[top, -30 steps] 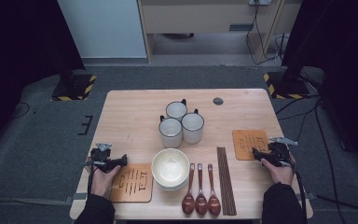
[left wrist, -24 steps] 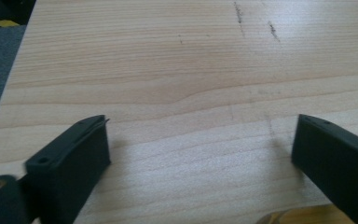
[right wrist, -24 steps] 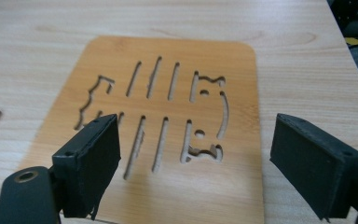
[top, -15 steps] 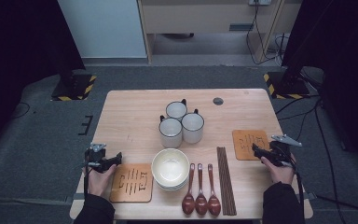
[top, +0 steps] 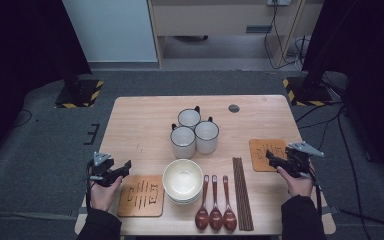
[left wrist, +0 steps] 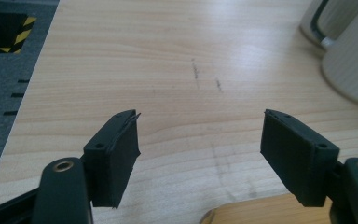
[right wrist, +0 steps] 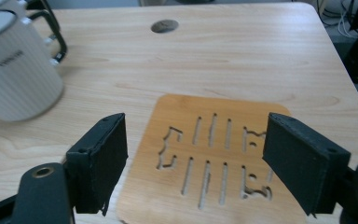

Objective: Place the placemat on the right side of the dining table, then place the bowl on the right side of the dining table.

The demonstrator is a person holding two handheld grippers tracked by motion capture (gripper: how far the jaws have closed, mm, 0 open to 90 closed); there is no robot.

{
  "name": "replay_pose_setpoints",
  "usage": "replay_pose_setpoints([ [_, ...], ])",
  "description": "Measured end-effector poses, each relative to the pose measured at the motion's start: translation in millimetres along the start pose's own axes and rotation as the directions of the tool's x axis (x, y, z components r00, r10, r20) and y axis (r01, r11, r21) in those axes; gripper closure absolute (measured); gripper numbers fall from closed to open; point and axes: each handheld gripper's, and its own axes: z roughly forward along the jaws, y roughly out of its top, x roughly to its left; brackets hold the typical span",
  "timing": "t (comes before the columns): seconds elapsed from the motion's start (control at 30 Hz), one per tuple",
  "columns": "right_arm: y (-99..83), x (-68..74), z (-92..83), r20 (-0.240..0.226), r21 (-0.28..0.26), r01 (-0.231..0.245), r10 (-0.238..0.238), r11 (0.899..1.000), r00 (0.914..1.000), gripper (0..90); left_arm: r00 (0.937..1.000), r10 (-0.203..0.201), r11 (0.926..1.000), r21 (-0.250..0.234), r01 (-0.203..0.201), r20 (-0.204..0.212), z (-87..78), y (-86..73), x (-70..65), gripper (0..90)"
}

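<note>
Left gripper (top: 126, 165) apart-jawed with nothing between, just closing a little, poised over bare table (top: 140, 130) just beside left wooden coaster (top: 141, 195). Right gripper (top: 269, 158) likewise spread and just narrowing, empty, hovering above right wooden coaster (top: 266, 154), mugs (top: 195, 132) well apart.

My light wooden table (top: 145, 120), three white mugs (top: 195, 132) clustered mid-table, stacked bowls (top: 182, 181) near me, three dark spoons (top: 215, 205), chopsticks (top: 242, 192), two slotted wooden coasters, one left (top: 141, 195), one right (top: 265, 152).
</note>
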Motion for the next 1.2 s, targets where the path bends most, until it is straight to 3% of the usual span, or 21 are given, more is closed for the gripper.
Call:
replay_pose_setpoints([
  [0.47, 21.4, 26.3, -19.4, -0.094, -0.071, 0.014, -0.020, 0.997, 0.9953, 23.8, 0.9965, 0.030, 0.9948, -0.099, -0.023, 0.078, -19.6, 15.2, -17.0, 30.6],
  [0.8, 33.0, 49.6, -27.3, -0.171, -0.098, 0.041, -0.057, 0.994, 0.9836, 25.7, 0.9906, 0.048, 0.9886, -0.148, -0.028, 0.128, -32.1, 25.2, -29.0, 32.1],
  [1.2, 39.8, 68.1, -32.2, -0.229, -0.119, 0.044, -0.071, 0.992, 0.9708, 25.5, 0.9812, 0.089, 0.9800, -0.191, -0.056, 0.171, -44.0, 33.4, -48.4, 34.2],
])
